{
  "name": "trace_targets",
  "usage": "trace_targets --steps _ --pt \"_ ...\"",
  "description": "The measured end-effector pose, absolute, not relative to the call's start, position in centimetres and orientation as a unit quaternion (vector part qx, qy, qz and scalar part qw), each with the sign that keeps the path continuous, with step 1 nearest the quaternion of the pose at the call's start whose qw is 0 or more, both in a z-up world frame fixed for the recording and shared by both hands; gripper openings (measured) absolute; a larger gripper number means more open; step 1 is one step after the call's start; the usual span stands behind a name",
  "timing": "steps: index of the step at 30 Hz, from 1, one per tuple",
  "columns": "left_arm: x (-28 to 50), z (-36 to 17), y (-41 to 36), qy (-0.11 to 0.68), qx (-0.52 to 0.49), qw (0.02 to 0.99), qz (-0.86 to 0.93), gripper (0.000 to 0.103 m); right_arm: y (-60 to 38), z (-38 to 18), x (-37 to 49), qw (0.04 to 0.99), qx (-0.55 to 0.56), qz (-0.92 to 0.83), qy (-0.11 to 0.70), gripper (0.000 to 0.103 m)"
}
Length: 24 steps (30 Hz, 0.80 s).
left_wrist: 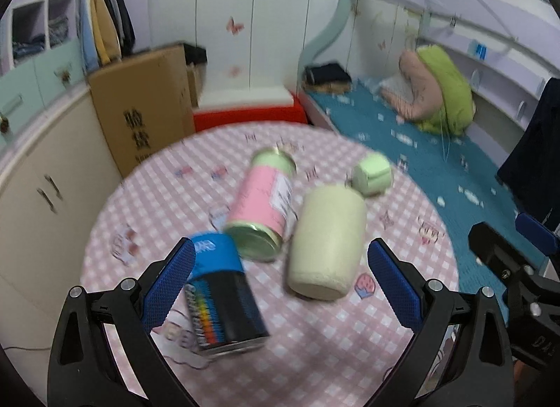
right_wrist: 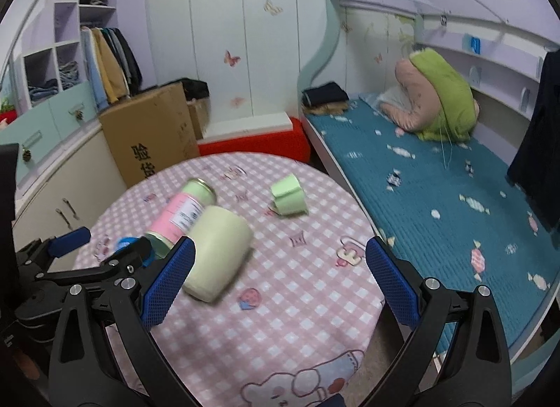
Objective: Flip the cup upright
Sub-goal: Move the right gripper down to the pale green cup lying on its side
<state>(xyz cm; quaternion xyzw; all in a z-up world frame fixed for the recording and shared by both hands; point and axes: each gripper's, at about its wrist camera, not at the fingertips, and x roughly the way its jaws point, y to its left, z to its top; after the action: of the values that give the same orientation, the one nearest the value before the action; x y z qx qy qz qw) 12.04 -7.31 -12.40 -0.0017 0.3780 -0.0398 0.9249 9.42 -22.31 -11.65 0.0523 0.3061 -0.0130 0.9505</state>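
Note:
A pale cream cup (left_wrist: pixel 327 242) lies on its side on the round table with the pink checked cloth (left_wrist: pixel 315 354); it also shows in the right wrist view (right_wrist: pixel 218 253). A small green cup (left_wrist: pixel 371 170) lies tipped over farther back, seen too in the right wrist view (right_wrist: pixel 288 195). My left gripper (left_wrist: pixel 281 284) is open and empty, above the table in front of the cream cup. My right gripper (right_wrist: pixel 280 281) is open and empty, with the cream cup beside its left finger (right_wrist: pixel 168 284).
A pink can (left_wrist: pixel 264 204) lies on its side against the cream cup. A blue and black can (left_wrist: pixel 224 295) lies by my left gripper's left finger. A bed (right_wrist: pixel 437 197) runs along the right. A cardboard box (right_wrist: pixel 154 134) and cabinets stand at the left.

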Motion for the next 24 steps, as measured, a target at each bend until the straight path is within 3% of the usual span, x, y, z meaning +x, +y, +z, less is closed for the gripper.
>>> trace_targets --steps 15,19,22,24 --pt "17.4 -19.4 -11.2 0.481 0.002 0.876 -0.033 0.095 -26.2 -15.8 13.7 0.937 0.064 -0.024 0.343 0.098" --pt "18.1 -19.8 -11.8 0.483 0.014 0.875 -0.026 0.088 -26.1 -17.0 14.6 0.933 0.068 -0.011 0.353 0.098" --pt "18.5 -20.2 -12.1 0.492 0.007 0.869 -0.037 0.074 -26.1 -17.5 15.0 0.931 0.070 -0.006 0.358 0.098" --pt "18.7 -20.4 -12.4 0.491 0.009 0.870 -0.035 0.073 -26.1 -17.7 15.0 0.931 0.073 -0.005 0.359 0.098"
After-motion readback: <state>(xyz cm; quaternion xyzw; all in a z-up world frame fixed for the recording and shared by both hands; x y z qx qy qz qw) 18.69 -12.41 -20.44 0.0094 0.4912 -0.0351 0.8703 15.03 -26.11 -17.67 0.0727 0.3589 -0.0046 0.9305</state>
